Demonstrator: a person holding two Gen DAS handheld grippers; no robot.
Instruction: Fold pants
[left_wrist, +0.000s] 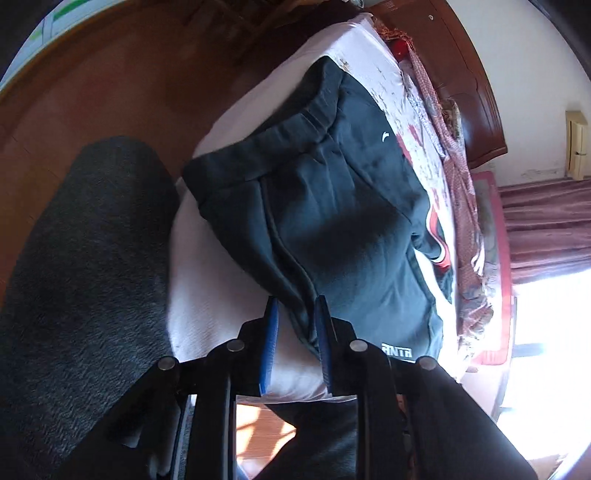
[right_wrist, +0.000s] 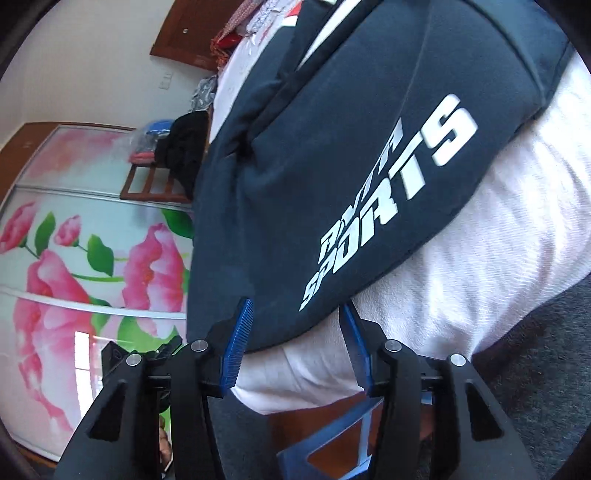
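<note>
White bedding is carrying the dark pants (left_wrist: 332, 206), so you are hovering both tongs (left_wrist: 297, 314) (right_wrist: 297, 314) part-open, empty, over their edge.

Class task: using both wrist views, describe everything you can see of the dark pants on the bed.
The dark pants are navy, soft knit fabric, folded into a broad, slightly rumpled block lying flat on the white bedding. A piped seam runs along them, a small white logo sits near the far end, and large white "SPORTS" lettering marks the near end. Neither hand-held gripper presses on them.
</note>
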